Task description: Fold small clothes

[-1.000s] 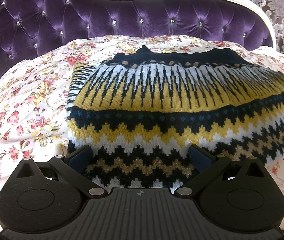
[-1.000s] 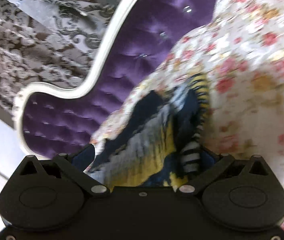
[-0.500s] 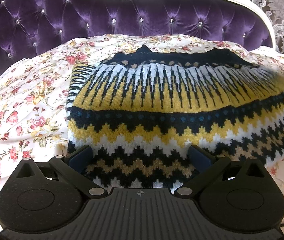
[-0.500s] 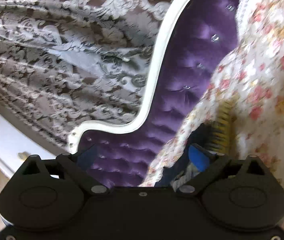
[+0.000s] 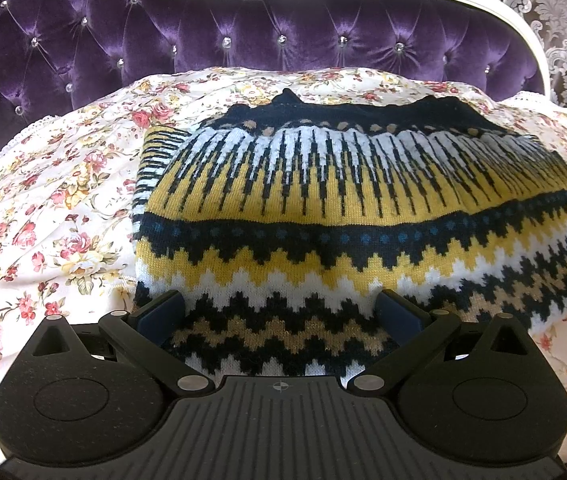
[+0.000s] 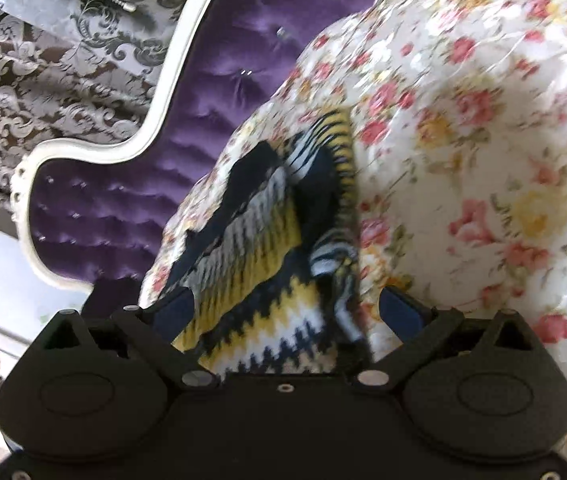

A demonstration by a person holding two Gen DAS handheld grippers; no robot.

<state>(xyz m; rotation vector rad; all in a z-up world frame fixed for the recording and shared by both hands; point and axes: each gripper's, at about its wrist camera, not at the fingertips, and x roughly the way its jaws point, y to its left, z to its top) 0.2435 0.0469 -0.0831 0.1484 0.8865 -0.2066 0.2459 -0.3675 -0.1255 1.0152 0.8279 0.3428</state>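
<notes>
A knitted sweater (image 5: 323, 216) with black, yellow, white and tan zigzag bands lies folded on the floral bedspread (image 5: 43, 208). My left gripper (image 5: 279, 314) is open, its jaws wide apart over the sweater's near hem. My right gripper (image 6: 287, 314) is open too, rolled on its side at the sweater's (image 6: 259, 256) right edge, with the cloth lying between its spread jaws. A striped sleeve cuff (image 5: 155, 160) sticks out at the sweater's far left.
A tufted purple headboard (image 5: 243, 28) with a white frame stands behind the bed. Patterned grey wallpaper (image 6: 43, 60) is beyond it. The bedspread (image 6: 483, 160) stretches around the sweater on all sides.
The right gripper swung up off the sweater toward the headboard, then came back down onto its right edge. The sweater's right side now lies flatter. The left gripper stayed still.
</notes>
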